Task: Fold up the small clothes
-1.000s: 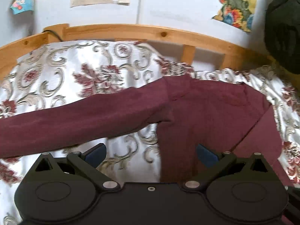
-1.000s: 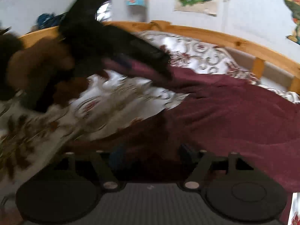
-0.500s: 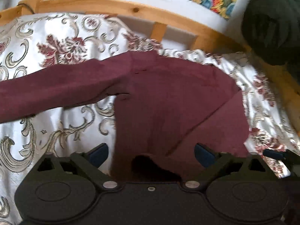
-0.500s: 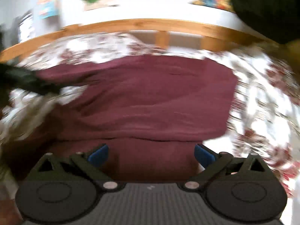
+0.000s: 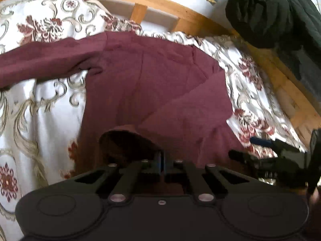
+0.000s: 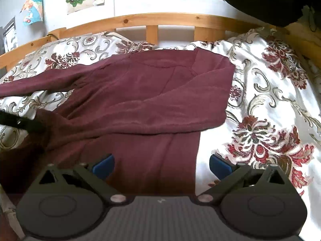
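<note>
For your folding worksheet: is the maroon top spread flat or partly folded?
Partly folded: the top has one sleeve laid across its body, the other stretched out.

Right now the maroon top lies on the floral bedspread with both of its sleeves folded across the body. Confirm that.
Not quite. Only one sleeve of the maroon top is folded across the body; the other sleeve stretches out sideways over the floral bedspread. The right wrist view shows this.
</note>
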A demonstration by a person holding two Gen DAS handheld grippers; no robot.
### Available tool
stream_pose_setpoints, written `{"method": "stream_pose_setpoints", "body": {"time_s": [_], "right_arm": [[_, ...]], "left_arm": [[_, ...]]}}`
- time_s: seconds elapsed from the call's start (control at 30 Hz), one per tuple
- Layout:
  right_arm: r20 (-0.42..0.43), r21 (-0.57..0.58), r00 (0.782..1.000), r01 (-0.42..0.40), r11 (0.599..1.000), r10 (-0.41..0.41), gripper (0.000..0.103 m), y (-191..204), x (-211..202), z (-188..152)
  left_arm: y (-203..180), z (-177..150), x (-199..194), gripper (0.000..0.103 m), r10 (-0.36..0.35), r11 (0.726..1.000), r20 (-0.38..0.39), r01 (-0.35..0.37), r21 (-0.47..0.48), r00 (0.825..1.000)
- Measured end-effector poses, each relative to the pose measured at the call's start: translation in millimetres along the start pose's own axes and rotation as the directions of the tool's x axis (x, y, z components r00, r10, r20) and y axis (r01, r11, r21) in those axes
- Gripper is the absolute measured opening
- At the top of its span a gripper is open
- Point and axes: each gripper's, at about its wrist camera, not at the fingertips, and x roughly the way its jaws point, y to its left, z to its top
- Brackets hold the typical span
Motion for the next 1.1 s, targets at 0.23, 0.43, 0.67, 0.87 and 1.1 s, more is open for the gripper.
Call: {"method": "stream_pose_setpoints", "body": {"time_s": [0.23,0.43,0.67,0.87,1.1], "right_arm": [[-0.013,0.038,1.000,0.025,0.999,-0.025,0.102,-8.7,2.5,-4.8],[0.001,0.056,0.999,0.045,0.997,-0.045,0.102,-13.1,3.9,0.5],[0.056,0.098,0.995,0.080,0.992,-0.086,0.102,-41.3,13.7,34.5],[0.060,0.142,0.992,0.102,0.985,-0.112,0.080,-70.7,58.1,56.7],[0.028,0.322,0.999,0.030,0.946,-0.041,0.043,-102.8,102.6,70.1]], "left_arm": [[13.7,-29.8,-6.6,0.000,-0.022,1.000,-0.048,0.022,-0.007,0.999],[11.7,-33.8,-10.1,0.016,-0.030,0.999,-0.061,0.031,0.014,0.998],[12.8,-27.4,-33.5,0.071,0.077,0.997,0.091,-0.079,0.010,0.993],[16.7,-1.5,-19.4,0.074,0.211,0.977,0.136,-0.214,0.003,0.968],[19.9,11.1,12.2,0.049,0.178,0.981,0.087,-0.184,0.064,0.980]]}}
